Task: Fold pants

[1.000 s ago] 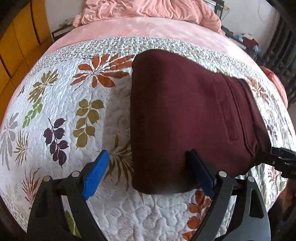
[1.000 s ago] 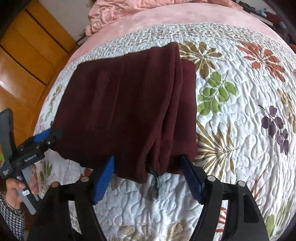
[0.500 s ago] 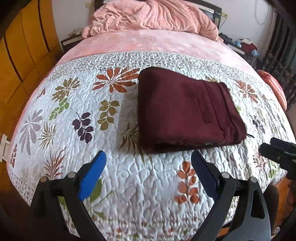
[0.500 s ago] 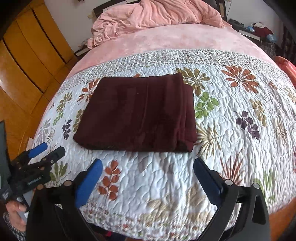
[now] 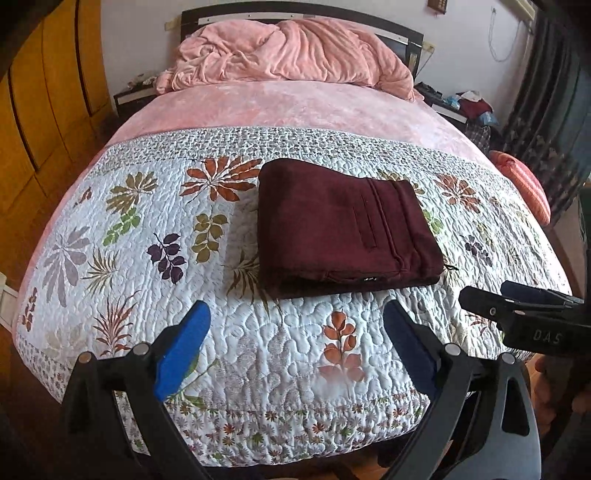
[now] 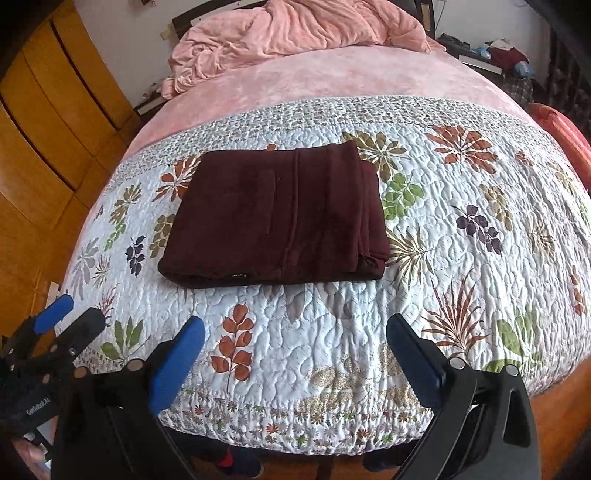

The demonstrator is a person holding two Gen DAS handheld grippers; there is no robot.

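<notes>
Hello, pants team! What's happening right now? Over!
Left hand-held gripper open, empty. Right hand-held gripper open, empty. Pants folded flat on the quilt. Nothing in the way. Over.

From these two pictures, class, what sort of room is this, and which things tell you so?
Most likely a home bedroom: a bed with a dark headboard, a leaf-patterned quilt spread over it, a rumpled pink blanket, and wooden wardrobe doors alongside. Folded pants lie on the quilt.

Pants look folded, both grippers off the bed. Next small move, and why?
Probably none beyond holding clear: the pants lie in a compact folded rectangle on the quilt, and both the left gripper and right gripper hang open and empty.
</notes>
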